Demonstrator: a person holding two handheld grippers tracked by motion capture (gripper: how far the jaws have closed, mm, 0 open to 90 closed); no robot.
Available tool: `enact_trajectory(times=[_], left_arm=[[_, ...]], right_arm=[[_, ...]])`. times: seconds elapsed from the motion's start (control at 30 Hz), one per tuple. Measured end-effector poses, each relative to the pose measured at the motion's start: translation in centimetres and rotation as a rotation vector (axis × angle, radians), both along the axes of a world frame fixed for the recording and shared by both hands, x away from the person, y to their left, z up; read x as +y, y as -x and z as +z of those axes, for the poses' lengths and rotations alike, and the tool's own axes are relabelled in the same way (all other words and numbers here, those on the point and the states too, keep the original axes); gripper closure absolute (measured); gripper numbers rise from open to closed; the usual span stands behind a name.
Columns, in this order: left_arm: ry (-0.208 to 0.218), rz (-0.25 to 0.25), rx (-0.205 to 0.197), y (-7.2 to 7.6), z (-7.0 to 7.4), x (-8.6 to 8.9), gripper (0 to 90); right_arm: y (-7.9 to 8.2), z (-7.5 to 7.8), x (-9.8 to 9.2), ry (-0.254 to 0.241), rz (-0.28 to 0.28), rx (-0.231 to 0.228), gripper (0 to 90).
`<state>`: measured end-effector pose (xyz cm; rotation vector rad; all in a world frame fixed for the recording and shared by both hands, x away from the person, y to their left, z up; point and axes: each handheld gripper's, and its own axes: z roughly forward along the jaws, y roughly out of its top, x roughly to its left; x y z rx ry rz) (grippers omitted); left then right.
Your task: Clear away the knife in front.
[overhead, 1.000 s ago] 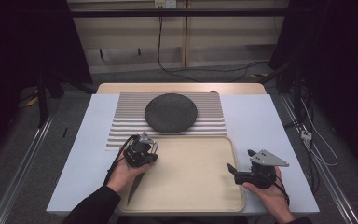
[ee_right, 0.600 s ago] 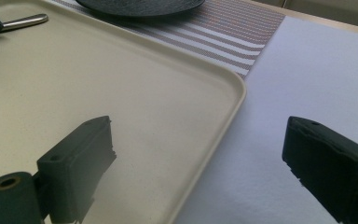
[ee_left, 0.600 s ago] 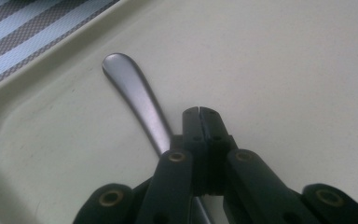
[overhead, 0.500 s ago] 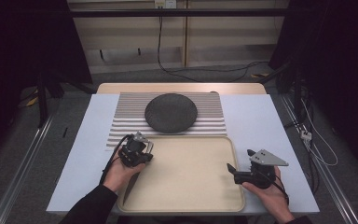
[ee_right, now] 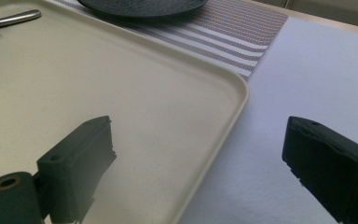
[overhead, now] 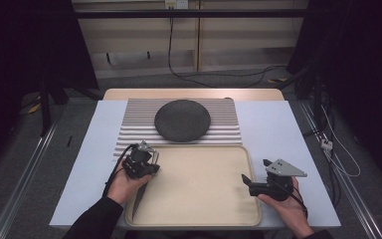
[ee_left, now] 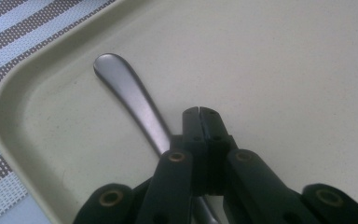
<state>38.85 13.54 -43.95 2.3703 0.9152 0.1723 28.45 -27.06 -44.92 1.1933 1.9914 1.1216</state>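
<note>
A metal utensil (ee_left: 130,93) lies along the left side of the beige tray (overhead: 199,189), its rounded handle end pointing at the tray's far left corner. Its dark blade end (overhead: 138,201) shows below the person's left hand. My left gripper (overhead: 143,155) hovers over the handle. In the left gripper view its tips (ee_left: 199,116) are pressed together, shut, and the handle runs underneath them, not between the pads. My right gripper (overhead: 246,181) rests at the tray's right rim. It stands wide open (ee_right: 200,128) with nothing in it. The handle end (ee_right: 16,17) also appears far off.
A dark round plate (overhead: 182,120) sits on a striped placemat (overhead: 134,124) just beyond the tray. The white table top (overhead: 288,129) lies to the right of both. Cables trail on the floor behind the table.
The left hand and its gripper have shifted slightly left and toward the person along the tray's left side. The right gripper has stayed put.
</note>
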Motion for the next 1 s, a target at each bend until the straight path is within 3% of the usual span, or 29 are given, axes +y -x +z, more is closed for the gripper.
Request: enact_trajectory(times=[0.37,1.0], left_arm=[[-0.020,0.004,-0.003,0.4,0.1,0.4,90.0],[-0.018,0.025,0.008,0.3,0.2,1.5,90.0]], right_arm=[[-0.1,0.0,0.1,-0.001,0.004,0.001,8.7],[-0.1,0.0,0.1,-0.003,0.007,0.005,8.7]])
